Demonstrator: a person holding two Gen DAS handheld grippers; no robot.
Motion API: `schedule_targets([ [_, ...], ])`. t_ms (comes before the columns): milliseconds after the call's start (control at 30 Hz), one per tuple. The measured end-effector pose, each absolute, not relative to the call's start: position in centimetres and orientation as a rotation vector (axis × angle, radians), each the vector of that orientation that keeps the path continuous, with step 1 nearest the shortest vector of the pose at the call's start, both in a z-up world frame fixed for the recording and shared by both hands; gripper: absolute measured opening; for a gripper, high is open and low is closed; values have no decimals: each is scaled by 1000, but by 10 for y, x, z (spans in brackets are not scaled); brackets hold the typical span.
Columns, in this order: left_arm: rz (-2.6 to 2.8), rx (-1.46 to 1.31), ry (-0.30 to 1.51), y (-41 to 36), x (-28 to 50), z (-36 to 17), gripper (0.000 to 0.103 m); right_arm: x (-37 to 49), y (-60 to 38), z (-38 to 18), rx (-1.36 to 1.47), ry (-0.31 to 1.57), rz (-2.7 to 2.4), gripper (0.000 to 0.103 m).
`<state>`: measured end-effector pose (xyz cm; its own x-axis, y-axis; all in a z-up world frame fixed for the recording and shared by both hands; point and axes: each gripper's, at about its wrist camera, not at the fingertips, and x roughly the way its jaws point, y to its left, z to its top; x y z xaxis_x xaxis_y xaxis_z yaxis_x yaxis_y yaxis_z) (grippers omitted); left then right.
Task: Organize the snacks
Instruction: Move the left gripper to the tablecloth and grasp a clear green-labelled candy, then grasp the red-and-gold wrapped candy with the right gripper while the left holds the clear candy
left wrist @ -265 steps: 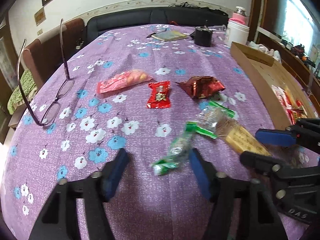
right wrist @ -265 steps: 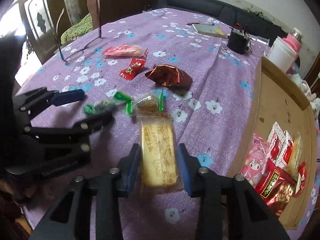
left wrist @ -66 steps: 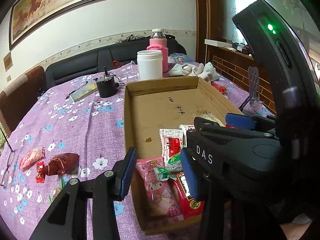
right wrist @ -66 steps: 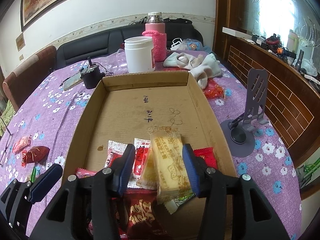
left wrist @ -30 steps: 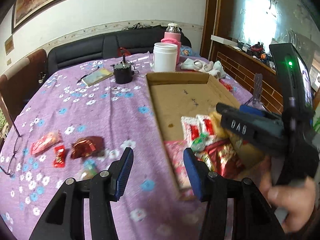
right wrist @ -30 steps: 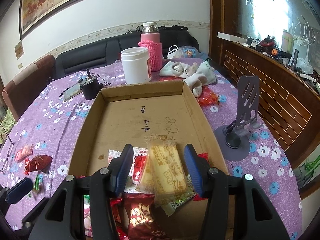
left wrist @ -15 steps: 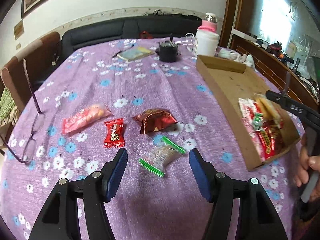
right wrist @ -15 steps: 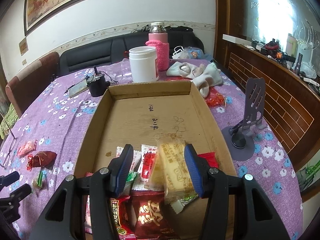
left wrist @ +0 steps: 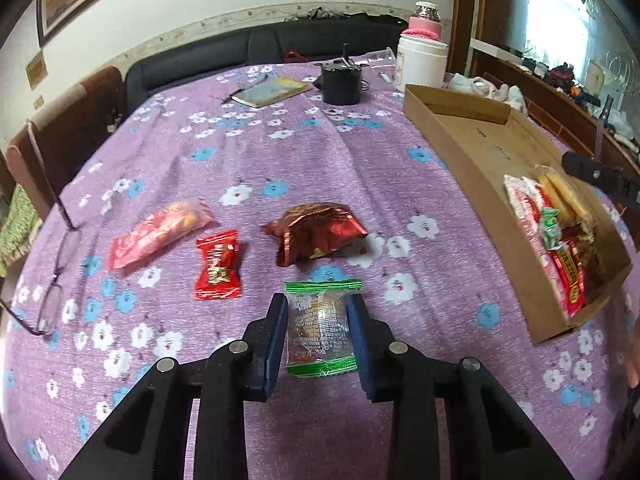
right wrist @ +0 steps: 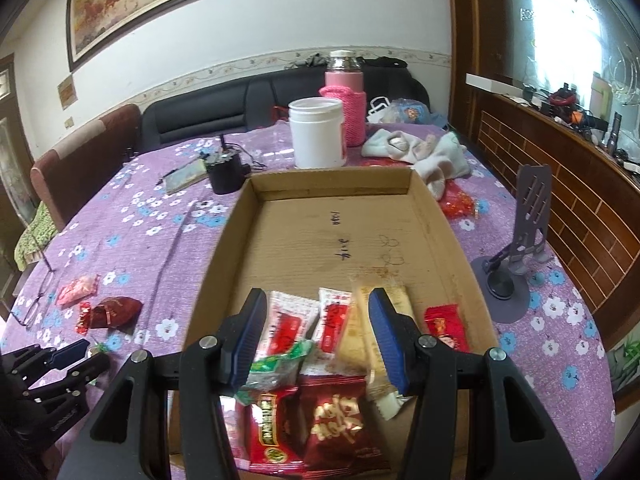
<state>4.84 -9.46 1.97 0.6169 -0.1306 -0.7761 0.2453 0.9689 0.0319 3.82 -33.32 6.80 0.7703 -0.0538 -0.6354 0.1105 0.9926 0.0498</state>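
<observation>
The left gripper [left wrist: 318,326] was closing on a clear snack packet [left wrist: 320,330] lying on the bench [left wrist: 360,160], its fingers touching the packet's sides, probably to lift it. The right gripper [right wrist: 318,336] hung half open and empty over the cardboard box [right wrist: 332,190].

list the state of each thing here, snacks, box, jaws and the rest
left gripper: jaws closing around the clear green-edged packet
right gripper: jaws open over the box, holding nothing
cardboard box: open, near end filled with snacks
yellow biscuit pack: lying in the box
dark red foil bag: loose on the cloth
small red candy pack: loose on the cloth
pink-red packet: loose on the cloth
white jar: upright, lidded
</observation>
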Motion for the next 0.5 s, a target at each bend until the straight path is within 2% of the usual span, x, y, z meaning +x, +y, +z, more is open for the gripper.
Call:
schedule_targets([
  [233,-153,15,813,-54,47,37,31,34,-312,74,110,664,51,52],
  [500,-8,-68,759,-21,49,47,32,63,-239,64,196,902,335,52],
])
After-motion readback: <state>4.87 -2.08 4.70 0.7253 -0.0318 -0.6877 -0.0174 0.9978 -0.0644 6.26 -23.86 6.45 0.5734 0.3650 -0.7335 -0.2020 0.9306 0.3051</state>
